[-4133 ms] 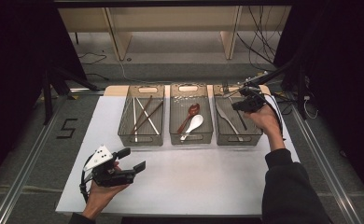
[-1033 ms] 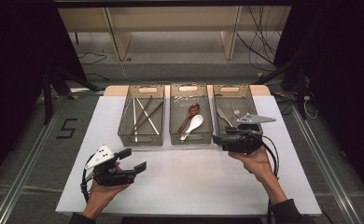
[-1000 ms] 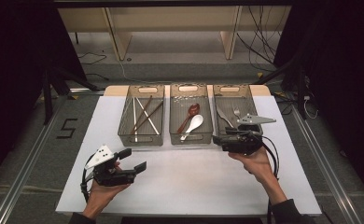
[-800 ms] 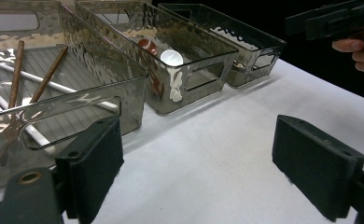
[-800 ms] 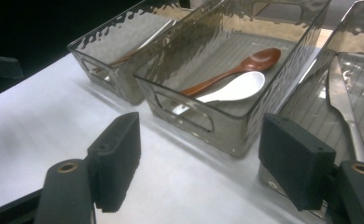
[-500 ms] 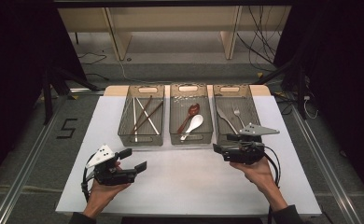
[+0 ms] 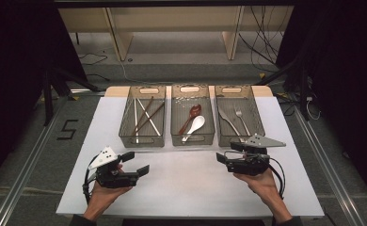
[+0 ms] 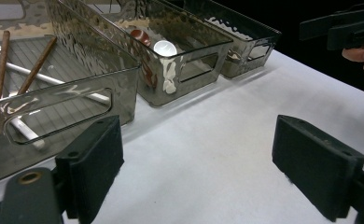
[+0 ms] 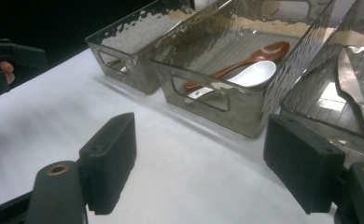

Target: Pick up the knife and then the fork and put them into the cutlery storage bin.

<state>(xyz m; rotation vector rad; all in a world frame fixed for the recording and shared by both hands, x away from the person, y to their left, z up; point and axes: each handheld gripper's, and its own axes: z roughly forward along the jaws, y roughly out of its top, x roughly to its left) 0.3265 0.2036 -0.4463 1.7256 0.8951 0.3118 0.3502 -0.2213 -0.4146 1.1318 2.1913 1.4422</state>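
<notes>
on the bench: both tongs empty, three bins ahead

on the white bench (image 7: 191, 183) i have my left tongs (image 7: 135, 163) low at the near left, jaws wide apart, nothing between them. in the left gripper view the two black pads frame bare bench, with the left bin just beyond them.

my right tongs (image 7: 225, 154) sit at the near right, just in front of the right bin (image 7: 238, 117), pointing toward the middle of the bench. their jaws have just been opening and now stand wide apart, with nothing between them; in the right gripper view i see bare bench between the pads.

three clear bins stand side by side along the far half of the bench. the left bin (image 7: 143, 123) holds chopsticks (image 7: 146, 115), some brown, some white, lying crossed. the middle bin (image 7: 192, 120) holds a brown spoon (image 7: 193, 113) and a white spoon (image 7: 194, 126), lying side by side and overlapping. the right bin holds a knife (image 7: 228, 121) and a fork (image 7: 240, 117), near each other, handles toward me.

both tongs are well apart from each other, and neither touches a bin.
</notes>
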